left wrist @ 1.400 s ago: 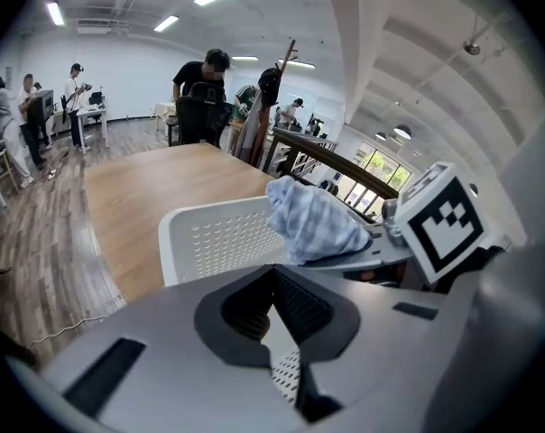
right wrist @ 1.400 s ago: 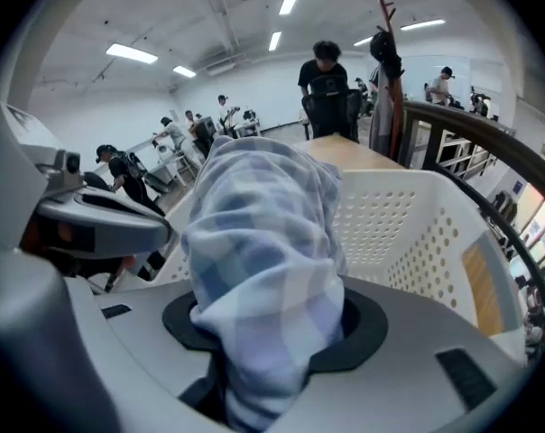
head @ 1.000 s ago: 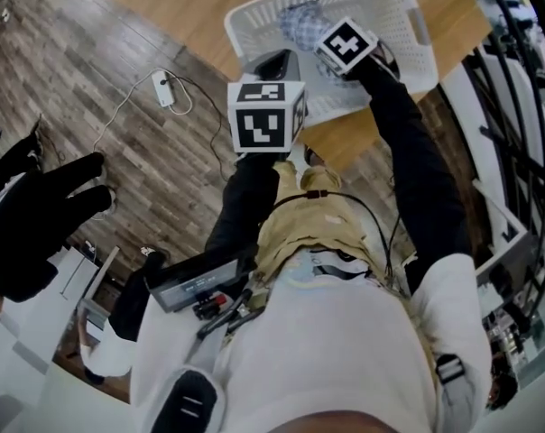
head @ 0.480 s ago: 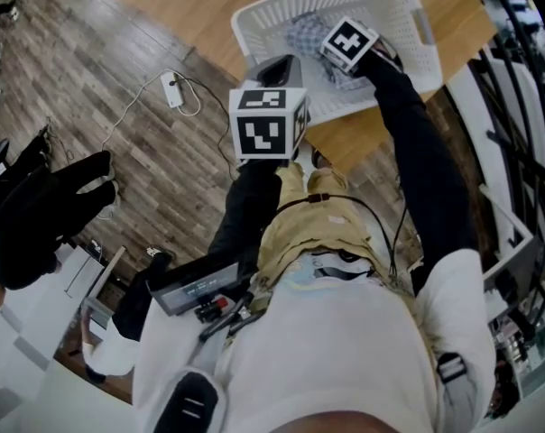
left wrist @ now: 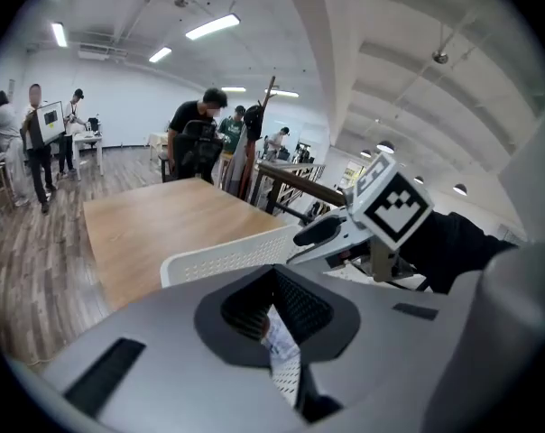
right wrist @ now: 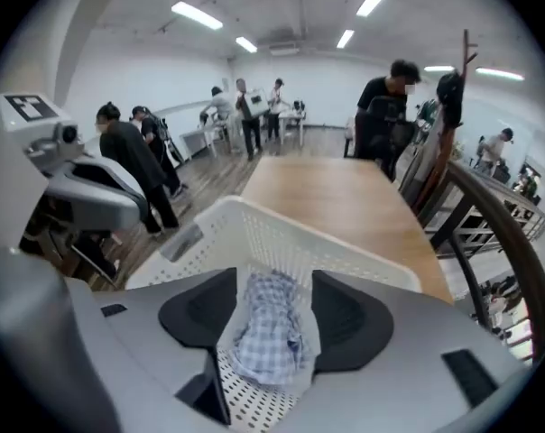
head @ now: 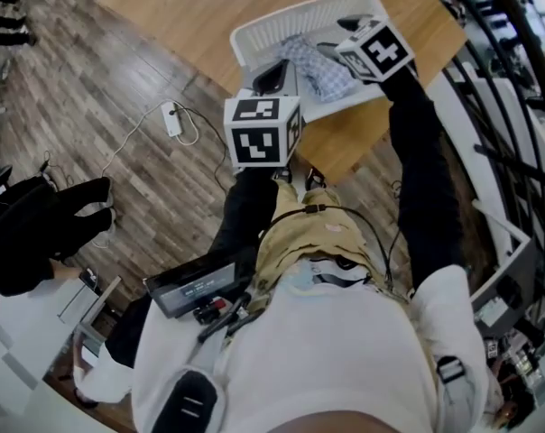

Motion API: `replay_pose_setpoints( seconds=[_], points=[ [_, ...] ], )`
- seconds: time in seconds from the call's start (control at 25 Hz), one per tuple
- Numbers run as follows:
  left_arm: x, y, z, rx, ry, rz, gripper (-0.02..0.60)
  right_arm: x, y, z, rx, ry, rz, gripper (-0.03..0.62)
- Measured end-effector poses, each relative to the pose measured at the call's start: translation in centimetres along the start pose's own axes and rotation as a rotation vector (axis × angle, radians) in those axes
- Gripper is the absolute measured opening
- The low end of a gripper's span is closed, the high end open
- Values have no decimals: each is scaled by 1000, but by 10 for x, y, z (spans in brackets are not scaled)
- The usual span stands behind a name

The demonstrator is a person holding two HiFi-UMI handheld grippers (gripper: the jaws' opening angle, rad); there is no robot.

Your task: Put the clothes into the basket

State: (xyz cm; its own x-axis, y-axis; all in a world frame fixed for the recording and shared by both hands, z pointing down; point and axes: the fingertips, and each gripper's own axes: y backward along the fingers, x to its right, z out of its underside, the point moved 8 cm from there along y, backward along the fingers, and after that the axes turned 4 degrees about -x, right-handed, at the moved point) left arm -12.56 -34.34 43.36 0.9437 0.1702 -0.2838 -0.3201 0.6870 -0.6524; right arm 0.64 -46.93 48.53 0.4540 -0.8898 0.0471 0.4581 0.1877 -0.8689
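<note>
Checked cloth [head: 319, 69] lies inside basket [head: 281, 21] on tabletop [head: 182, 7]. Right gripper [right wrist: 272, 289] hangs above it. Its jaws are released, just easing inward a bit, nothing pinched. Left gripper [left wrist: 274, 289] jaws clenched, empty. No other clothes seen on tabletop, so task looks finished.

No legible text or labels

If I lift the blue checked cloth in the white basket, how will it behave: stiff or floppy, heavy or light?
The checked cloth lies crumpled in folds, so it is probably floppy and would hang from a grip. It looks thin, likely light. Pushed, such soft folds would probably bunch, not roll.
</note>
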Motion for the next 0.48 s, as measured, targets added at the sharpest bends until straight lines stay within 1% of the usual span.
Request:
replay_pose_setpoints(
  seconds=[0.04,0.08,0.2,0.24,0.32,0.36,0.48],
  points=[
    [5,7,-6,36,-11,7,2,-5,23,-6,70,-19,23,246],
    [10,14,-13,75,-22,14,2,-10,44,-11,138,-35,54,212],
    [25,39,-32,192,-45,25,2,-33,102,-17,334,-91,173,71],
    [31,48,-37,228,-49,29,2,-42,119,-16,404,-125,202,48],
    [44,63,-48,289,-70,41,2,-58,148,-11,532,-189,237,23],
    [51,70,-54,315,-87,46,2,-65,161,-8,584,-209,252,21],
    [72,93,-65,390,-147,51,2,-84,198,0,705,-234,301,21]
  ],
)
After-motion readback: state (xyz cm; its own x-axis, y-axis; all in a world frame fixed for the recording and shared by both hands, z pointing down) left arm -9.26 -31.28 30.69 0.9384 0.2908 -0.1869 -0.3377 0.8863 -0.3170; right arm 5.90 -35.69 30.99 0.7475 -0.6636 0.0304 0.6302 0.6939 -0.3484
